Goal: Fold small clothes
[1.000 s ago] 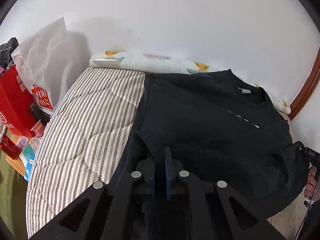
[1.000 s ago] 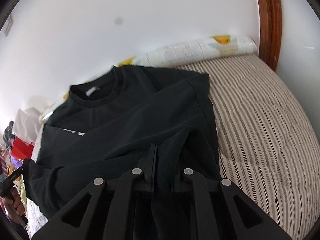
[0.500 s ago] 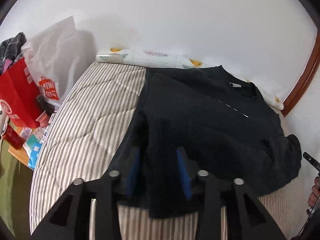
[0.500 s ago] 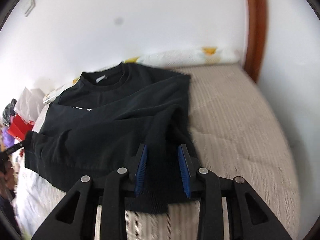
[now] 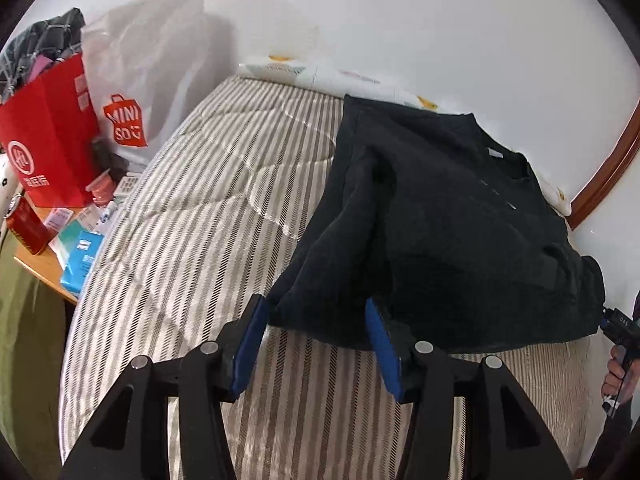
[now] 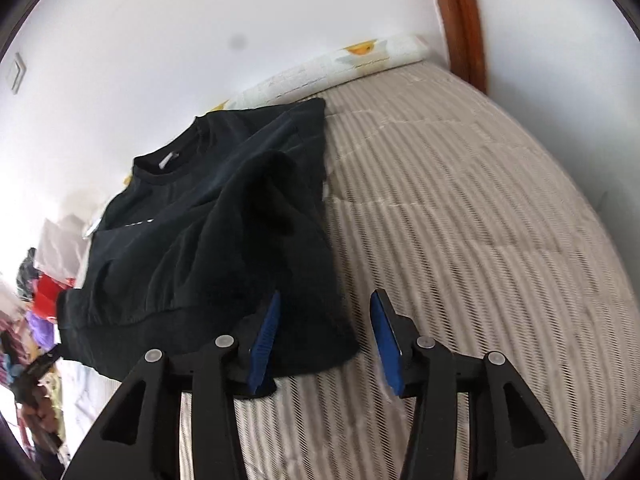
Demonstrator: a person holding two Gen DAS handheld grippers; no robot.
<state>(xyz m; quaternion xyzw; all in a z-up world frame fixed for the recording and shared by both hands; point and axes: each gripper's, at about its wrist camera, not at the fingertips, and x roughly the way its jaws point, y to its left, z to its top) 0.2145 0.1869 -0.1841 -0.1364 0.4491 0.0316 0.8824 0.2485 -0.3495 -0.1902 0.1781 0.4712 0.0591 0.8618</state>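
Left wrist view: the left gripper [image 5: 314, 344] stands with its fingers [image 5: 248, 348] apart; they have just been opening. The sweater's [image 5: 448, 216] near hem corner lies in the gap, but neither pad presses on it. The black sweater lies flat on the striped bed [image 5: 192, 208], collar toward the far wall, its near-side sleeve folded inward over the body. A red bag [image 5: 48, 136] and a white bag [image 5: 144, 80] stand beyond the bed's left edge, well apart from the sweater. The person's other hand [image 5: 618, 372] shows at the sweater's right.

Right wrist view: the right gripper [image 6: 324, 340] likewise has its fingers [image 6: 266, 336] apart, just opened. The sweater's other hem corner lies at the left finger; no grip is seen. This sleeve is also folded over the body. The bed right of the sweater is bare.

Step in hand, as judged: both sleeve folds are released and the sweater is left on the bed, each gripper standing at a hem corner.

Next move, as judged: the sweater needs a lengthwise fold. Close each gripper on its hem corner, lift evenly and carry the hem toward the collar, keeping the sleeves tucked.
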